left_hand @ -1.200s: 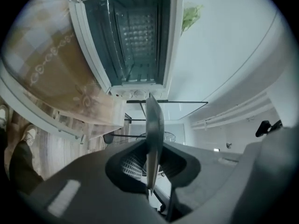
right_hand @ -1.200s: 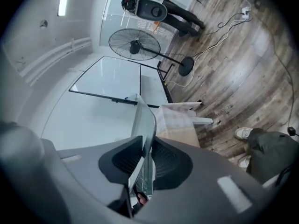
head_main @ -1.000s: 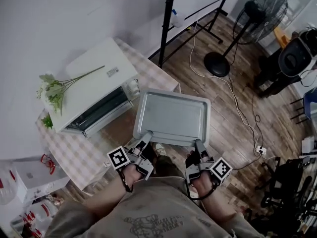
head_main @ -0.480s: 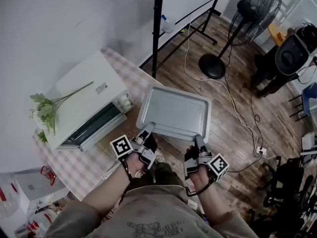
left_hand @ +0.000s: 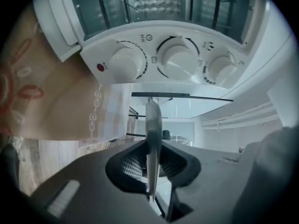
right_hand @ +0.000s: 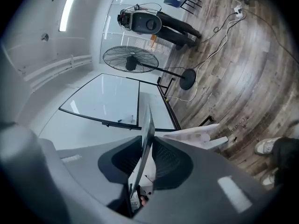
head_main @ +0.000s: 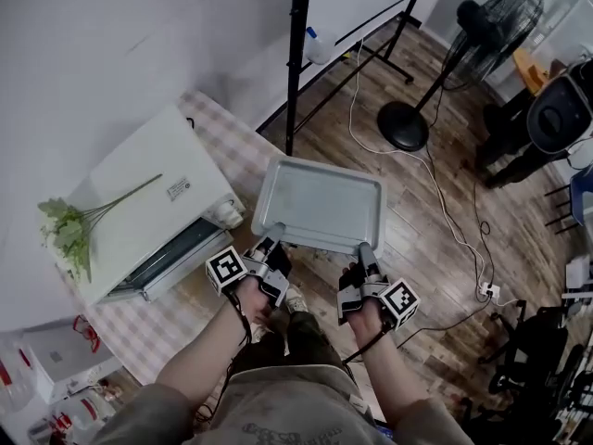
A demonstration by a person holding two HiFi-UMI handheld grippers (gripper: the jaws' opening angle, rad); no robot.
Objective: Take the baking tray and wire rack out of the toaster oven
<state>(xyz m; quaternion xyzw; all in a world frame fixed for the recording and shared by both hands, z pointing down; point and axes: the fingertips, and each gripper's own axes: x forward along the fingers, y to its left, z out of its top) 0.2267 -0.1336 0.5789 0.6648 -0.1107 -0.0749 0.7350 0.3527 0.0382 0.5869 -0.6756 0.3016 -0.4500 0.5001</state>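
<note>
The grey baking tray hangs level in the air, out past the table's corner and over the wooden floor. My left gripper is shut on the tray's near rim at its left end, and my right gripper is shut on the same rim at its right end. In the left gripper view the tray's edge runs up between the jaws, with the toaster oven's knobs just ahead. In the right gripper view the tray's edge is likewise clamped. The white toaster oven stands on the table with its door down. The wire rack is not discernible.
A sprig of artificial flowers lies on the oven's top. The table has a checked cloth. A black stand pole rises just behind the tray. A pedestal fan, cables and chairs occupy the floor to the right.
Both grippers have carried the tray slightly away from the oven and over the floor; the head view has shifted, so the oven now sits lower left.
</note>
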